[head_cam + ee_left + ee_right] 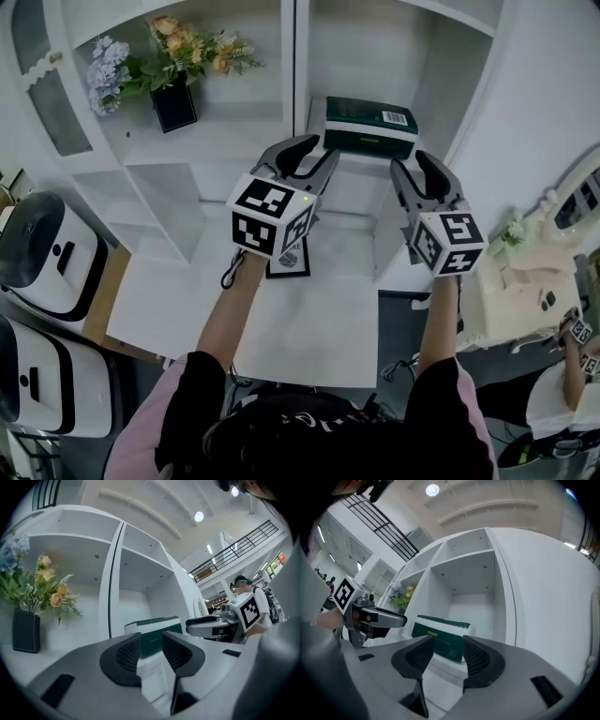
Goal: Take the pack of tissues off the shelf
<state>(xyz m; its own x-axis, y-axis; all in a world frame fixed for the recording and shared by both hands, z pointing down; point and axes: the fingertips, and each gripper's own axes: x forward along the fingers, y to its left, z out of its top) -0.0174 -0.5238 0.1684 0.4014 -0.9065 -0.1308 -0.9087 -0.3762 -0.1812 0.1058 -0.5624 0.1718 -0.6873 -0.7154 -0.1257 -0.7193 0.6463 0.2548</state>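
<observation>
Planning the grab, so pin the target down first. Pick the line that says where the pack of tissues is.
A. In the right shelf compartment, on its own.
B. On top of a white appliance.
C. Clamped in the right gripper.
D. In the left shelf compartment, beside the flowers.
A: the pack of tissues lies alone right of the divider. The flowers stand in the left compartment, and the right gripper is open, short of the pack.

A white open shelf unit (296, 56) with square compartments rises behind a white tabletop (309, 323). In its left compartment stands a black square vase of yellow and blue flowers (174, 101). Two white rounded appliances (42, 248) sit at the left. Overhead, round ceiling lamps (199, 516) glow near a black-railed balcony (234, 550).
</observation>
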